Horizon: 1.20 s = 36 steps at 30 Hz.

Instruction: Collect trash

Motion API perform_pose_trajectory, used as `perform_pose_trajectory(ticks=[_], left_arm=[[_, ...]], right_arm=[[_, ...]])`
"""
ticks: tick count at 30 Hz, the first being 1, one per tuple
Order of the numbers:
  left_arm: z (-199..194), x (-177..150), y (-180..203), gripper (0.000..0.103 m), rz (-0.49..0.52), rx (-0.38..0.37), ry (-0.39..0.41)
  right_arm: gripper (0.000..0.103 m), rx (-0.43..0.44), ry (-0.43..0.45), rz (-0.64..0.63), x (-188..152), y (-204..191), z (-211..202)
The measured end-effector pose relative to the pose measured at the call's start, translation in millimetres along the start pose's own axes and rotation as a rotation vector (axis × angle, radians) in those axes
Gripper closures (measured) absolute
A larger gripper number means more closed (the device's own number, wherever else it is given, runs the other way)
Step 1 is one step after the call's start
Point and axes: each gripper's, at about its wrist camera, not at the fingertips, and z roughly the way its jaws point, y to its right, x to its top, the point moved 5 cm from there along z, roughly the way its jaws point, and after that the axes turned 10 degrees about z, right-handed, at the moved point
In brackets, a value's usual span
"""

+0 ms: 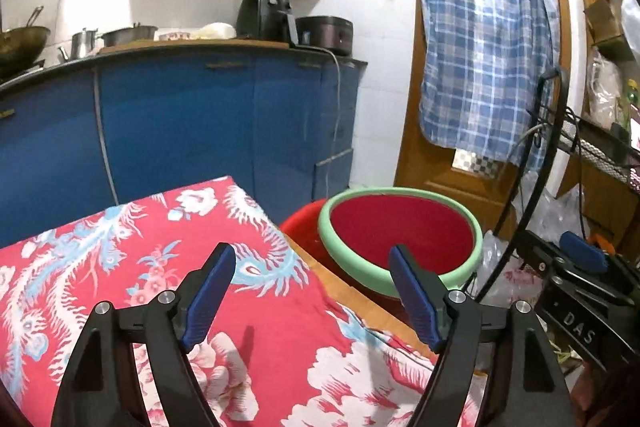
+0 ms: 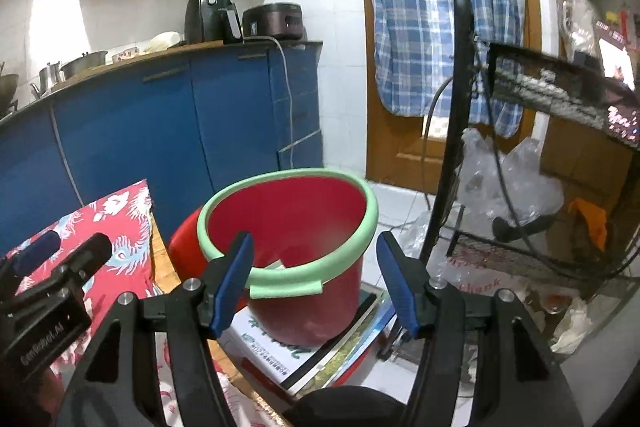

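A red bucket (image 1: 404,231) with a pale green padded rim stands beside the table's right edge. In the right wrist view the same bucket (image 2: 296,215) rests on a stack of books, and a pale scrap (image 2: 276,264) lies inside it. My left gripper (image 1: 314,287) is open over the red flowered tablecloth (image 1: 120,267), with nothing between its blue pads. My right gripper (image 2: 316,267) is open just in front of the bucket's near rim and holds nothing. Each gripper shows at the edge of the other's view.
Blue kitchen cabinets (image 1: 180,131) run along the far side, with pots and appliances on top. A black wire rack (image 2: 560,87) and crumpled plastic bags (image 2: 512,179) stand to the right. A blue checked cloth (image 1: 480,39) hangs on the wooden door.
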Motion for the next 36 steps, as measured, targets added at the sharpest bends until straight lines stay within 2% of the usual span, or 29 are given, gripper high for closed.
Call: perform_pose_trajectory(ticks=[7,11,36], left_arm=[[-22.1,4.6,14.2,0.013,0.089,-0.010,0.115],[-26.6,5.6,11.8,0.006,0.084,-0.020,0.131],[-34.3,6.9,11.8,0.003,0.081,-0.022,0.141]], right_arm=[[0.029,-0.038,0.153,-0.055,2.8,-9.6,-28.3],[0.027,-0.054,0.192,-0.016,5.0,-2.4,-34.9],[0.025,-0.069,0.160,-0.035,3.2,-4.8,-29.1]])
